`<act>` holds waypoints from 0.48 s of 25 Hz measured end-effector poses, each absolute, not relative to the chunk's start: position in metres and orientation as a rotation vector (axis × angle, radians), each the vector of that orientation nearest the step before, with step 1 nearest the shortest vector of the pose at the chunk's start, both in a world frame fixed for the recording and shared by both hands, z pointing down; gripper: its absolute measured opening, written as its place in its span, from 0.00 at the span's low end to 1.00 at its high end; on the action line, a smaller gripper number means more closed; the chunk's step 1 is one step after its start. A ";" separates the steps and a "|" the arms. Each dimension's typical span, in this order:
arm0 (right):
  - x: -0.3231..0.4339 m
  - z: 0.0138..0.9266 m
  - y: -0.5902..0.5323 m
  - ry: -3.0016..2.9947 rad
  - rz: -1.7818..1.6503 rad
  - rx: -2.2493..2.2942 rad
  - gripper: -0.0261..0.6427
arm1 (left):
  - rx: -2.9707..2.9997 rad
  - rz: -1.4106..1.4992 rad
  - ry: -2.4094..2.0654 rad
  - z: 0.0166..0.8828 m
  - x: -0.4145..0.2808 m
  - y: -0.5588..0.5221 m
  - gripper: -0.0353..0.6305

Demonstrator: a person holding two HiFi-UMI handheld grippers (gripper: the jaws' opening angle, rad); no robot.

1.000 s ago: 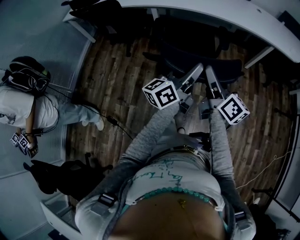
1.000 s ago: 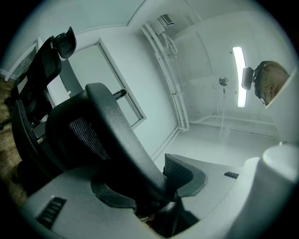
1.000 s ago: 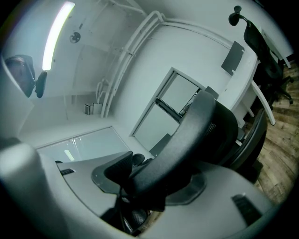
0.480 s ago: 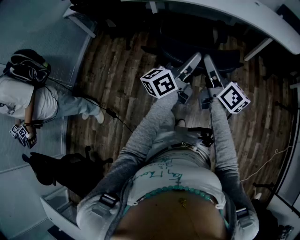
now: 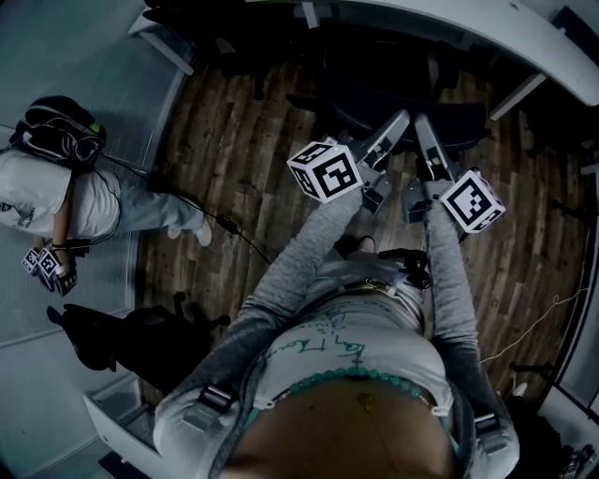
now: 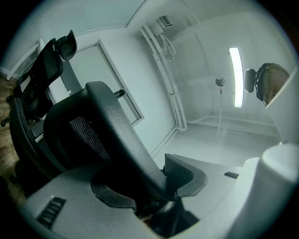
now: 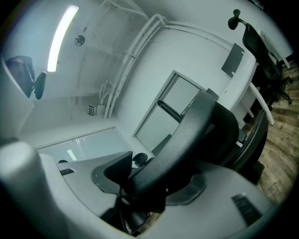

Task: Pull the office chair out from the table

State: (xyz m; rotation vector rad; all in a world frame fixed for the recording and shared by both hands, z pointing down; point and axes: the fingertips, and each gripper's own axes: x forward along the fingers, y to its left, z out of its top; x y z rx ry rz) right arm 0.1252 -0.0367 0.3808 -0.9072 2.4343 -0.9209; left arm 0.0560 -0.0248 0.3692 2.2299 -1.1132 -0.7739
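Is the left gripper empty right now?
No, the office chair has its backrest edge between the jaws of the left gripper.

Straight ahead of the left gripper (image 5: 399,122) and the right gripper (image 5: 422,123), the chair (image 5: 370,94) back blocks the way. Its frame bar is clamped between each pair of jaws, and the table (image 5: 449,26) edge closes off the room beyond. Left of the left gripper the wooden floor (image 5: 234,150) lies open, crossed by a cable (image 5: 230,230), with a seated person (image 5: 84,208) farther out. Right of the right gripper, bare boards run to a table leg (image 5: 518,94). Behind and left stands a second chair (image 5: 122,341).
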 end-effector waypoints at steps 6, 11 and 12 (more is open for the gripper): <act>0.120 0.383 -0.018 2.417 -0.912 -0.934 0.37 | 2.239 -0.757 -1.086 0.371 0.051 -0.008 0.37; 0.111 0.384 -0.008 2.403 -0.905 -0.973 0.37 | 2.246 -0.740 -1.051 0.373 0.041 0.002 0.37; 0.111 0.384 -0.007 2.401 -0.903 -0.979 0.37 | 2.247 -0.735 -1.044 0.372 0.041 0.002 0.37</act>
